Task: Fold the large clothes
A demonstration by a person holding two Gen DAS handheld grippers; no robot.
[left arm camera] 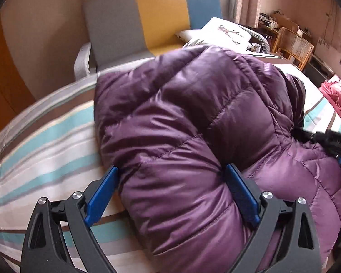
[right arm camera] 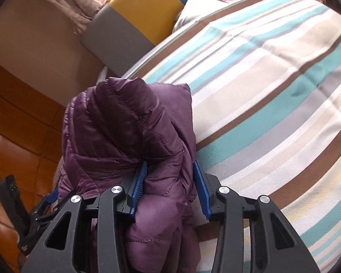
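Observation:
A purple quilted down jacket [left arm camera: 193,118] lies bunched on the striped bedspread [left arm camera: 45,141]. My left gripper [left arm camera: 171,177] has its blue-padded jaws closed around a thick fold of the jacket near its lower edge. In the right wrist view, my right gripper [right arm camera: 169,177] is shut on another bulky fold of the same jacket [right arm camera: 125,122], held near the bed's edge above the wooden floor. The right gripper's black body also shows at the right edge of the left wrist view [left arm camera: 334,143].
A grey, yellow and blue chair [left arm camera: 147,18] stands beyond the bed. A white pillow [left arm camera: 225,31] lies at the head. A pink garment [left arm camera: 336,91] sits at the right. A wicker chair [left arm camera: 293,43] and a desk stand behind. Wooden floor [right arm camera: 16,122] lies left of the bed.

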